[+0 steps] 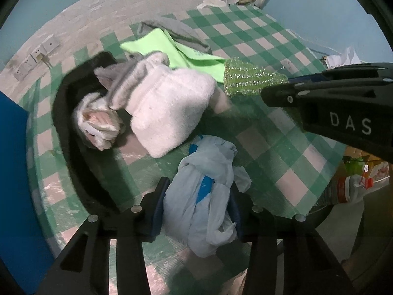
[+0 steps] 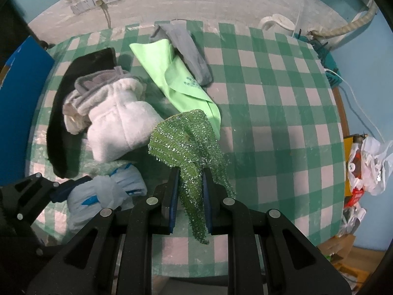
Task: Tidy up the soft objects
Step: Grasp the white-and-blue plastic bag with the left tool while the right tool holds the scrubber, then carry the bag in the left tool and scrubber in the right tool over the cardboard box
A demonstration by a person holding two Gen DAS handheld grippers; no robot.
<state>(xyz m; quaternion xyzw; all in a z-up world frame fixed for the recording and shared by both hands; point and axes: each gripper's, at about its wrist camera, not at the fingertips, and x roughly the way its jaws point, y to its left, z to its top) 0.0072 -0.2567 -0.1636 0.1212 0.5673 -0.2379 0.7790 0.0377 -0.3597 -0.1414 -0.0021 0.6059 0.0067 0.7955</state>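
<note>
My left gripper (image 1: 197, 209) is shut on a crumpled white-and-blue plastic bag (image 1: 208, 191), its blue pads pressing both sides. The same bag (image 2: 105, 191) shows at lower left in the right wrist view. My right gripper (image 2: 190, 196) is shut on a sparkly green scrub cloth (image 2: 184, 142), which hangs above the green checked table (image 2: 270, 98). That cloth (image 1: 248, 78) shows to the right of a fluffy white item (image 1: 167, 108). Behind lie a black cloth (image 2: 61, 113), a light green cloth (image 2: 176, 81) and a grey sock (image 2: 189, 51).
A blue box (image 2: 22, 98) stands at the table's left edge. A white jug (image 2: 277, 24) and cables sit at the back right. Plastic bags (image 2: 368, 162) and clutter lie beyond the right edge. A crumpled white bag (image 1: 98, 123) rests on the black cloth.
</note>
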